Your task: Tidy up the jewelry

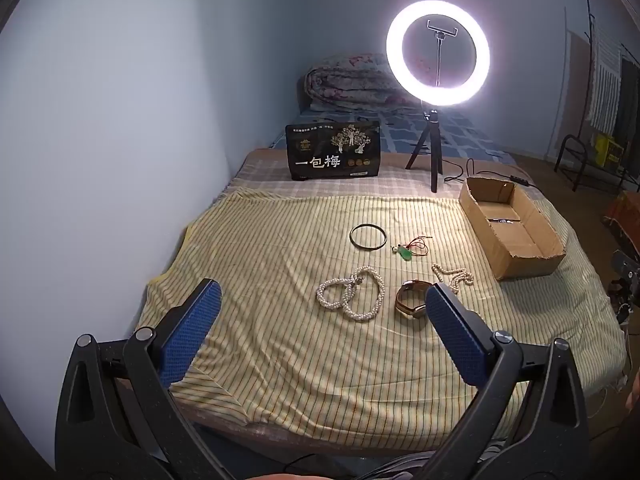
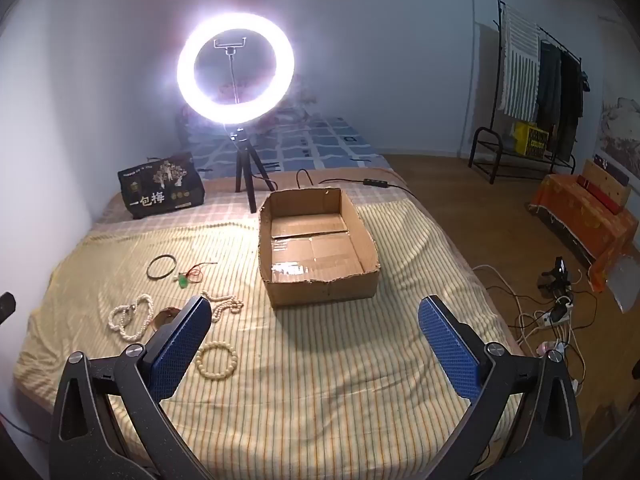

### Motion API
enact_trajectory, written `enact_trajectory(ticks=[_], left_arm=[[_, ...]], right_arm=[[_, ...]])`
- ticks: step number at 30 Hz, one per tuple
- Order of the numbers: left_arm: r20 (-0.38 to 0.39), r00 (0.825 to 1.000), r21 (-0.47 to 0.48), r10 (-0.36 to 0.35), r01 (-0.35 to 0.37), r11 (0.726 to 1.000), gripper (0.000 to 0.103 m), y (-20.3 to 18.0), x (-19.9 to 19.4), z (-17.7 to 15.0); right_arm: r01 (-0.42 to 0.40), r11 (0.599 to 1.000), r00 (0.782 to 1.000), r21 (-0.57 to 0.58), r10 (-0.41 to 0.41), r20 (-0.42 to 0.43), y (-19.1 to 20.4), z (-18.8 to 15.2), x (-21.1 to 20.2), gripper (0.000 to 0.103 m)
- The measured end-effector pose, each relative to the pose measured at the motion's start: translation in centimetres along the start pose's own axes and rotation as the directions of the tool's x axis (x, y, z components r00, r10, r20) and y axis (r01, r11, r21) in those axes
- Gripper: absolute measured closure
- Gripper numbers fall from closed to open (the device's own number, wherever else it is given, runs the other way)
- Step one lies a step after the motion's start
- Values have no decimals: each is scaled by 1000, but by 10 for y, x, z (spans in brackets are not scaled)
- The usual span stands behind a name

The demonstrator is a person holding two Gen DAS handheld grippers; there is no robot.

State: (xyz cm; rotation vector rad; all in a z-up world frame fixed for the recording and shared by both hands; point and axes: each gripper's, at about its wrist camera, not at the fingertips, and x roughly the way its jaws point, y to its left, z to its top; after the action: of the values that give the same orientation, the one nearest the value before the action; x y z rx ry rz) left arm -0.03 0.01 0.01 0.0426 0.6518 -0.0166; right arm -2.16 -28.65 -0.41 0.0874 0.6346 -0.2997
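Jewelry lies spread on a yellow striped cloth [image 1: 280, 264]. A dark thin bangle [image 1: 368, 237] and a green pendant on red cord [image 1: 408, 253] lie farthest off. Nearer are a looped white pearl necklace [image 1: 352, 294], a gold-brown watch [image 1: 412, 300] and a smaller pearl strand [image 1: 454, 274]. A cream bead bracelet [image 2: 216, 361] shows in the right wrist view beside the left finger. An open cardboard box [image 2: 318, 256] sits to the right. My left gripper [image 1: 322, 300] hovers open over the cloth with nothing between its fingers. My right gripper [image 2: 314, 316] is open and holds nothing, just short of the box.
A lit ring light on a tripod [image 1: 438, 50] and a black printed bag [image 1: 334, 152] stand behind the cloth. A wall runs along the left. Right of the bed are wooden floor, cables and a power strip [image 2: 552, 320], and a clothes rack [image 2: 536, 80].
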Motion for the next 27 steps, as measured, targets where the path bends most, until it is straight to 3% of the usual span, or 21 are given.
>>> enact_trajectory(ticks=[27], left_arm=[[-20,1000,4,-13,13,1000,0,-2,10,9]], right_arm=[[15,1000,1000,-5,-15,-8,0,3,10,0]])
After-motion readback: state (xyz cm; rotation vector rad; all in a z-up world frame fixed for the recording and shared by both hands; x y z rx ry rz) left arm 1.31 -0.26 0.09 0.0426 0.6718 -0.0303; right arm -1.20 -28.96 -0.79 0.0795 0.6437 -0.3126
